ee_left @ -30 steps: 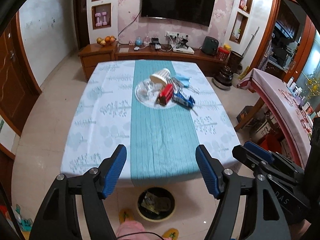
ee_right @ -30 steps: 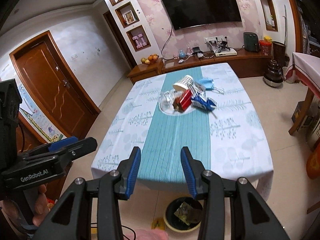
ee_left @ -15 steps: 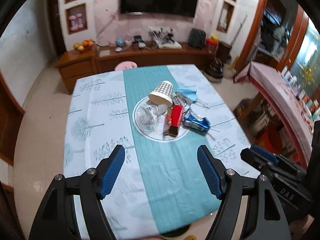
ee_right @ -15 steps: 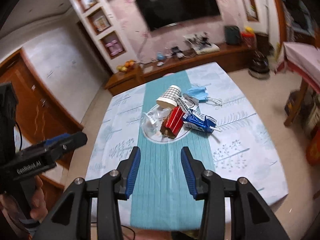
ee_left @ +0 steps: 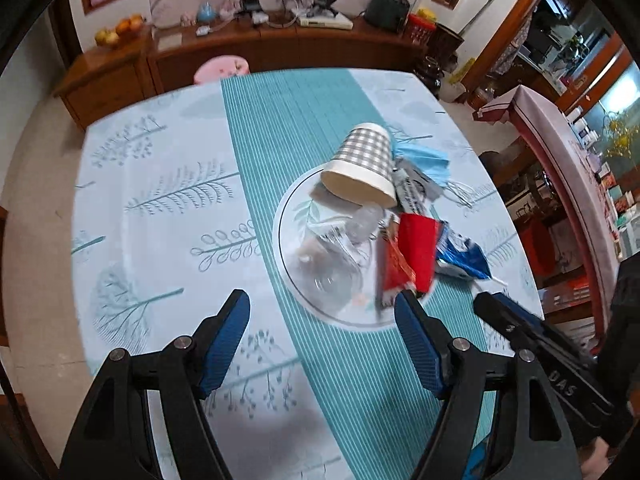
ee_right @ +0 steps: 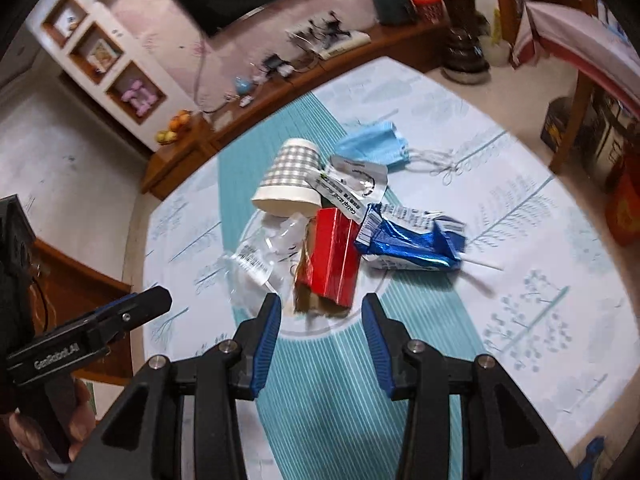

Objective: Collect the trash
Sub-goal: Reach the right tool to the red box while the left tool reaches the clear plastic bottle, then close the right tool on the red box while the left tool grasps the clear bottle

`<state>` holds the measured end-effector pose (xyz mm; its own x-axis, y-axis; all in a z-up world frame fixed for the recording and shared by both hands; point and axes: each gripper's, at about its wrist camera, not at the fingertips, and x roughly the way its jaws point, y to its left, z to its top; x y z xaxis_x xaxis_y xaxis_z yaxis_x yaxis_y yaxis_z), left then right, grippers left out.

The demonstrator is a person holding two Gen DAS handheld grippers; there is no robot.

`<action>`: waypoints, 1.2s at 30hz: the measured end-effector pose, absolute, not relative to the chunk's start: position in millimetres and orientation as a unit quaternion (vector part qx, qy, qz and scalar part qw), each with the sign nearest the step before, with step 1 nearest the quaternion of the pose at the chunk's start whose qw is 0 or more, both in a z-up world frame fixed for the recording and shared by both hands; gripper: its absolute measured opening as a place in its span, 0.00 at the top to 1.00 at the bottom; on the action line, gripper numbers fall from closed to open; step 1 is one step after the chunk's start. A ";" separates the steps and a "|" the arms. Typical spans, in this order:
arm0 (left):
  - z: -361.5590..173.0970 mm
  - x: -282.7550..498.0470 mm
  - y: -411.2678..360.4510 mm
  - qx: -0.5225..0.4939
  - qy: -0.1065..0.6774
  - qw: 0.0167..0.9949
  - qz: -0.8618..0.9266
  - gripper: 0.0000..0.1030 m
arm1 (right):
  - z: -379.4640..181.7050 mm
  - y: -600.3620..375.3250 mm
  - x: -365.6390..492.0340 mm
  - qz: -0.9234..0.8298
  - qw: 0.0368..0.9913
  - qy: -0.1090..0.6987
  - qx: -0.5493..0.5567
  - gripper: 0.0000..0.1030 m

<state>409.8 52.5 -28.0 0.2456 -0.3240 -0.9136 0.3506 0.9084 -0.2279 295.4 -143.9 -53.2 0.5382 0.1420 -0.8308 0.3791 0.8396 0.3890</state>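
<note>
Trash heaped at the centre of the table [ee_right: 560,320], on and around a round plate [ee_left: 288,276] set on the teal striped runner [ee_left: 280,120]. Table covered with a pale cloth printed with trees.

Left to right in the right wrist view:
- Left gripper [ee_right: 132,308], seen from the side at the left edge, held in a hand [ee_right: 80,420]; jaw state not readable from this view.
- Crumpled clear plastic wrapper [ee_right: 260,256] with a barcode label, lying on the plate.
- Checked paper cup [ee_right: 290,180], tipped on its side, open mouth toward the camera, rim over the far edge of the plate.
- Red carton [ee_right: 332,256], lying lengthwise, touching the clear wrapper on one side.
- Grey-white sachet [ee_right: 352,184] behind the carton, against the cup.
- Blue foil packet [ee_right: 408,248], just beside the carton, off the plate, with a thin white stick protruding toward the right.
- Blue face mask [ee_right: 376,144], farthest back, ear loops trailing right.

Right gripper [ee_right: 320,316]: jaws apart, nothing between the pads, poised just short of the near end of the red carton.

Left gripper [ee_left: 322,312] in its own view: jaws spread wide, nothing between them, above the near rim of the plate.

Beyond the table: wooden sideboard [ee_left: 240,52] with a bowl of fruit [ee_left: 120,32], pink stool [ee_left: 222,70].
</note>
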 end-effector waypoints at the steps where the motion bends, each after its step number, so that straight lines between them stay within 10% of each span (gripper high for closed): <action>1: -33.3 416.3 52.5 0.008 0.580 0.785 -0.216 0.29 | -57.9 -143.7 302.0 -0.074 0.829 0.479 0.279 0.59; 18: -109.2 475.8 11.7 0.019 0.642 0.726 -0.246 0.29 | -128.4 -140.7 353.1 -0.114 0.785 0.523 0.312 0.59; 26: -127.6 475.3 9.4 -0.016 0.659 0.695 -0.287 0.54 | -132.5 -137.1 355.3 -0.115 0.794 0.522 0.289 0.61; 36: -128.4 449.8 9.1 -0.004 0.657 0.702 -0.275 0.56 | -132.9 -140.2 344.2 -0.106 0.797 0.515 0.298 0.64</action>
